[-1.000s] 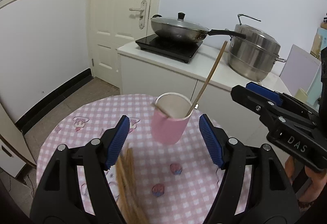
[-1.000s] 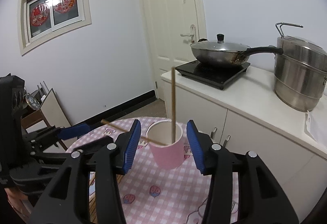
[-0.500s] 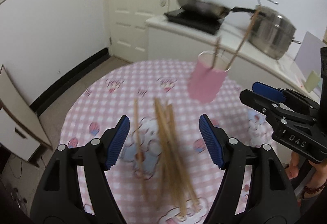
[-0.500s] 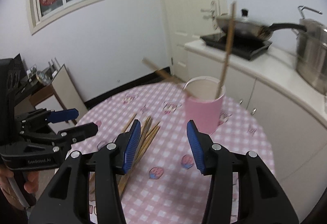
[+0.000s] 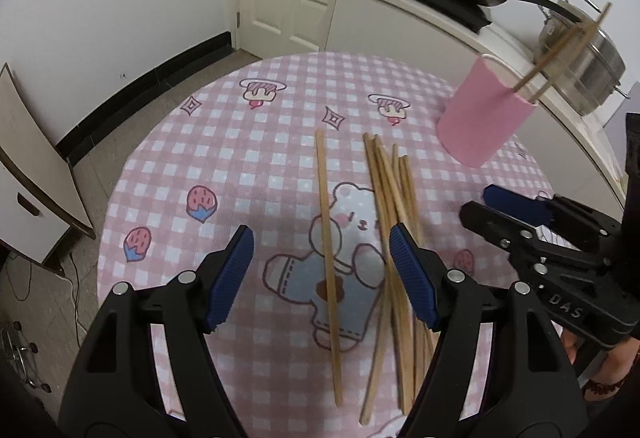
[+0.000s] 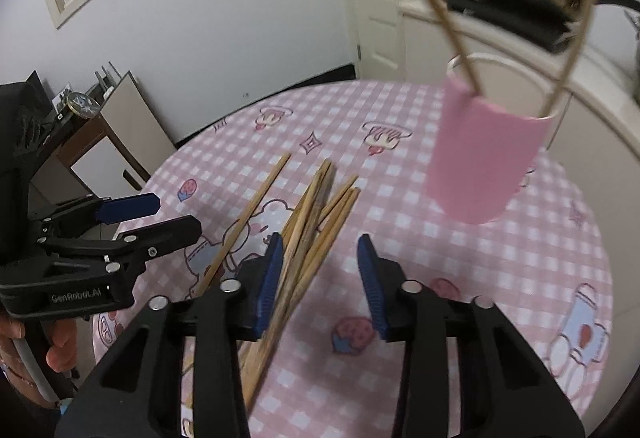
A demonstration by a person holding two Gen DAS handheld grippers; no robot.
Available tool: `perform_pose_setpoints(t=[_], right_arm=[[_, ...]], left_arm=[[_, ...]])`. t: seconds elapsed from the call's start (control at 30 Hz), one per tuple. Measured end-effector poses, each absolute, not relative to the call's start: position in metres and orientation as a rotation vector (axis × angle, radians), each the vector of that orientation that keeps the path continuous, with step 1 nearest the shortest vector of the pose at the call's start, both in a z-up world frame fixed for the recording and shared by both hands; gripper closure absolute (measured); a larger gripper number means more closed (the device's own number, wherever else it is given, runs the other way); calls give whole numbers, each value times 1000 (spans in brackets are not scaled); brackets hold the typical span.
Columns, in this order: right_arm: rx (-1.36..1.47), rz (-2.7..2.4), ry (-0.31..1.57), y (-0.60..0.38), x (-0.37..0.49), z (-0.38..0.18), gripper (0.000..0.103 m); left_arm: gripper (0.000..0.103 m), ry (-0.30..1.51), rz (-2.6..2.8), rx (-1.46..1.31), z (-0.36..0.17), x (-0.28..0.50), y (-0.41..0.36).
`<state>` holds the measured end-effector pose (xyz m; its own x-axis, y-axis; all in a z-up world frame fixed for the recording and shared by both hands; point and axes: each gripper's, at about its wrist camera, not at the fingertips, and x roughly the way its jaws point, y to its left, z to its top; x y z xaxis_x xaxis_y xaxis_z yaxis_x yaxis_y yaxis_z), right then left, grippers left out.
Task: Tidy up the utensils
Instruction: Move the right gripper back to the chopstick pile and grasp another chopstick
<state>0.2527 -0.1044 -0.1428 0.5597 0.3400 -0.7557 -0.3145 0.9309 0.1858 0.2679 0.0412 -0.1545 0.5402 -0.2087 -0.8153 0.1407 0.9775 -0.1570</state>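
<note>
We see loose chopsticks (image 5: 394,206) flat at table (image 5: 248,158) centre | cup (image 5: 484,114) holding two more, at 2 o'clock | left gripper (image 5: 322,258) jaws apart, empty | right gripper (image 6: 318,270) jaws closing, nothing clamped.

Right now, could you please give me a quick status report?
Left gripper open, empty. Right gripper closing, nothing gripped yet. Loose chopsticks on table, two already in pink cup. Nothing in the way.
</note>
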Motion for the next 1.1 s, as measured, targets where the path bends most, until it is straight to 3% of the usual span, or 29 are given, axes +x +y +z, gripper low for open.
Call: perform_pose_setpoints(t=[0.17, 0.37, 1.1], right_arm=[[61, 422, 968, -95, 278, -155, 85], [68, 446, 1018, -84, 298, -160, 94], [13, 422, 1073, -76, 322, -169, 97]], left_arm=[[33, 1006, -204, -88, -165, 285, 45], [33, 1022, -198, -88, -172, 298, 46], [33, 1084, -184, -70, -193, 325, 43]])
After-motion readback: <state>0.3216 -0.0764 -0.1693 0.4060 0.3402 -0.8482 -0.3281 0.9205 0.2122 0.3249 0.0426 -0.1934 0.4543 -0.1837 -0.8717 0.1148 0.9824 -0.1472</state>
